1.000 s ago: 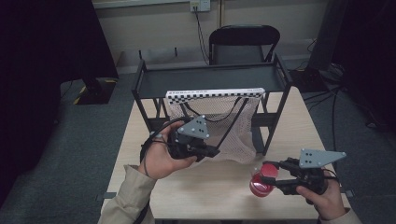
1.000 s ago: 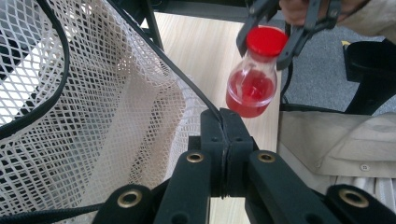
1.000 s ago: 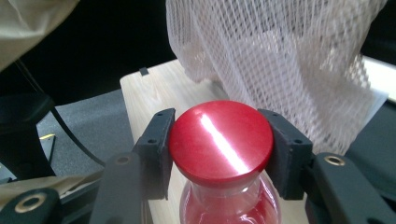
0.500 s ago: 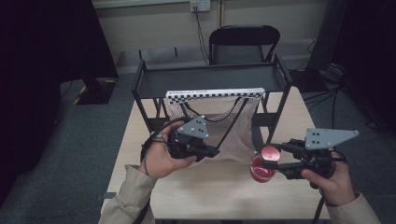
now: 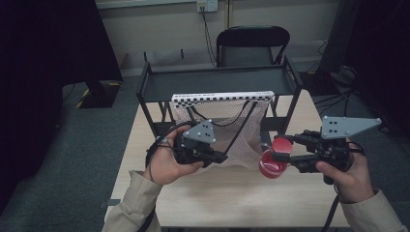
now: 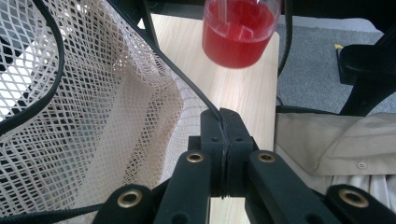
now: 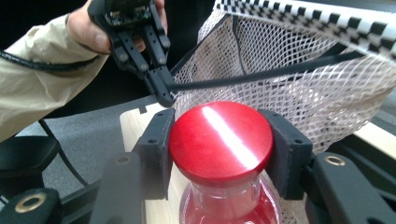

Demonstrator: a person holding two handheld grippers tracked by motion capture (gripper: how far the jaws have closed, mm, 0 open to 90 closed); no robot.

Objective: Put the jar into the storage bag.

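A white mesh bag hangs from a checkered strip on a black rack. My left gripper is shut on the bag's black cord and holds the bag's mouth out toward the table's front. My right gripper is shut on the red cap of a clear bottle of red liquid. The bottle hangs above the table, just right of the bag's mouth. In the left gripper view the bottle hovers beyond the shut jaws. The right gripper view has the left gripper pinching the cord beside the net.
The light wooden table runs under both hands. The black rack spans its back half, with upright posts either side of the bag. A black folding chair stands behind the table. A beige sleeve lies near the table's front edge.
My right gripper has lifted the bottle and carried it up and left, from near the table's front right to beside the bag's mouth. The left gripper has held still on the cord.
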